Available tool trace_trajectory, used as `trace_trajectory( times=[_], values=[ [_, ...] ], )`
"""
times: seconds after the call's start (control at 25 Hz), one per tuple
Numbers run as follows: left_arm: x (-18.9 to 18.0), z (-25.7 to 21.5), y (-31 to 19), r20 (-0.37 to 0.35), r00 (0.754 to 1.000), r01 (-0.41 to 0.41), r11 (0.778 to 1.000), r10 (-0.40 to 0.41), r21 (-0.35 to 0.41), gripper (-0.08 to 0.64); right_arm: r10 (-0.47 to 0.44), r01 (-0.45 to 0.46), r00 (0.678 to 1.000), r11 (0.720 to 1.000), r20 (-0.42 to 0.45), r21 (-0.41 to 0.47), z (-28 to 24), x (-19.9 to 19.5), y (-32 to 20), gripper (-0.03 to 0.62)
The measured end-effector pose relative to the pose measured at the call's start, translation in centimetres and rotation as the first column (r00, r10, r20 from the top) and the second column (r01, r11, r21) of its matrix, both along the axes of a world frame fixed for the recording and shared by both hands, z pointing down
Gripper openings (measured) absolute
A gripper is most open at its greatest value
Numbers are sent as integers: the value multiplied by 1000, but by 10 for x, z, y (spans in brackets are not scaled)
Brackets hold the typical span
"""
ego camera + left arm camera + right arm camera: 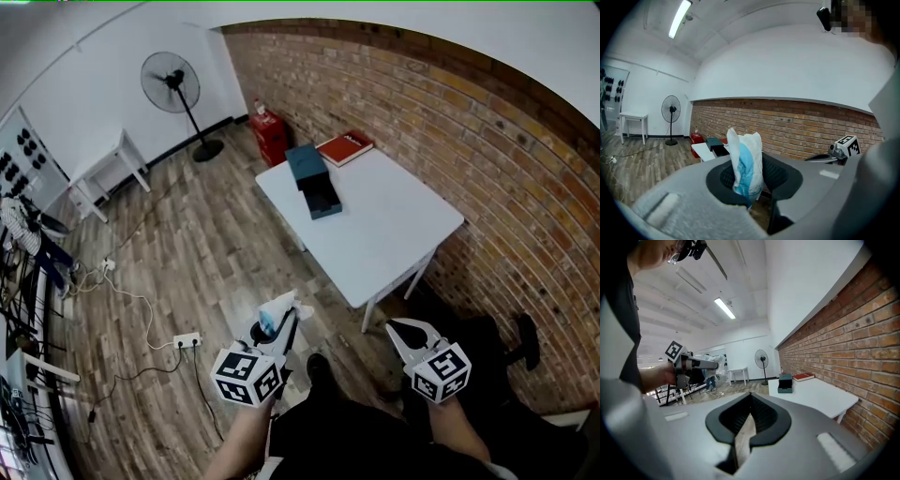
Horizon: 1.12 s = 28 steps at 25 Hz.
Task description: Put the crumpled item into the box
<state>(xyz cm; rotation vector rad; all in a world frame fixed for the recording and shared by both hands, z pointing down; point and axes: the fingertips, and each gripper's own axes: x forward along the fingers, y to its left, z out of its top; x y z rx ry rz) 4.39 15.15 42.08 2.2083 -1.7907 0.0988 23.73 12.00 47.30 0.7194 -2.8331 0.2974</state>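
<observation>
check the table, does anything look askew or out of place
Only the box on the table: its lighter top piece sits shifted toward the far end of the darker base, probably a lid slid aside. The red book lies flat nearby.

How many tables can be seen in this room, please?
2. The large white table stands against the brick wall; a small white table stands left of the fan. Clutter at the left edge may hide more.

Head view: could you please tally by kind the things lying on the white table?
Dark box: 1
Red book: 1
Total: 2
</observation>
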Motion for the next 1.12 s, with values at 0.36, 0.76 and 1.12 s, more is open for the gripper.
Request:
trace_trajectory(
  times=[0.36,0.76,1.12],
  values=[
    [-78,6,-113,6,999,-42,998,43,-43,81,-30,30,1000,999,0,-26,-2,-99,-100,2],
    [-165,6,-199,-5,999,-49,999,49,-13,82,-83,83,996,997,-12,5,-18,-208,-184,2],
    [-190,24,-237,-57,998,-27,999,25,-36,82,-95,94,995,995,-38,-29,-14,-229,-225,2]
  ],
)
